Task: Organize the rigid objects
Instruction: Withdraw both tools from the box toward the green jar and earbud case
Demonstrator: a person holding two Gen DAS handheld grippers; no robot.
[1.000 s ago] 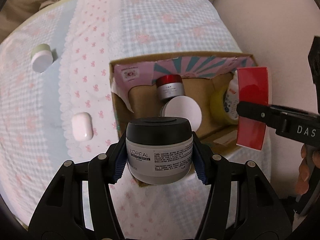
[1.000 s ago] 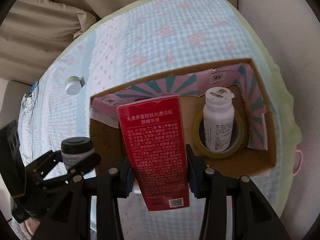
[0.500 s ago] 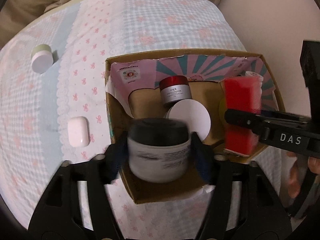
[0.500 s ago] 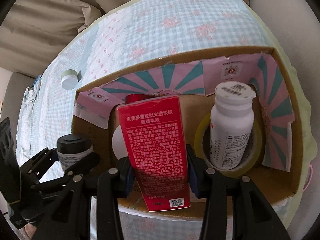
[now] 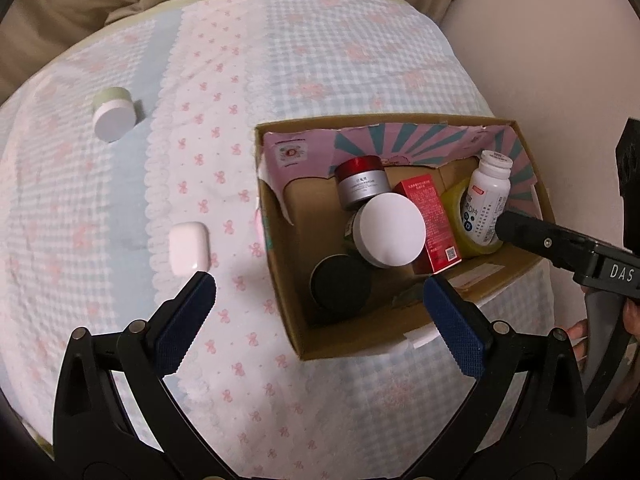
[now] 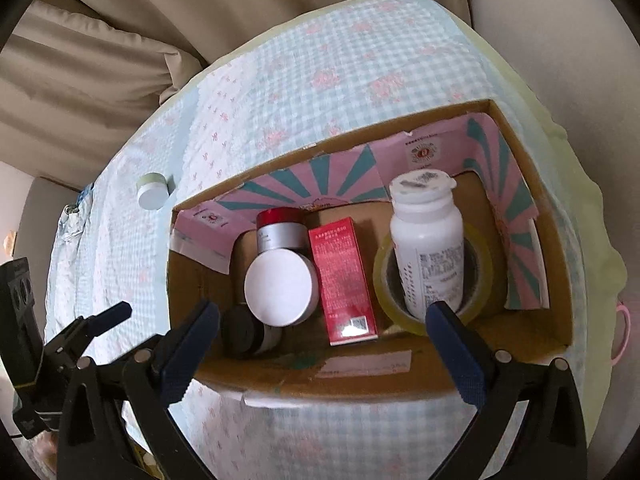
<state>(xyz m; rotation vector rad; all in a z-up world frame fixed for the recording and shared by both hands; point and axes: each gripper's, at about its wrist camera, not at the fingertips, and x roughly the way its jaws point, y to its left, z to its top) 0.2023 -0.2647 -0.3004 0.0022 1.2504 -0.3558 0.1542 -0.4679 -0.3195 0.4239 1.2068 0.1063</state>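
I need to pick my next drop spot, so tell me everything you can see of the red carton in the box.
The red carton is a slim rectangular box, seemingly printed card, with white text and a QR code near its lower end. It stands or leans in the cardboard box, between the white-lidded jar and the tape roll holding the white bottle. Neither claw holds it.

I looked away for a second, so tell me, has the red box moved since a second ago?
Yes. The red box has gone from the right gripper's fingers down into the cardboard box, between the white-lidded jar and the tape roll.
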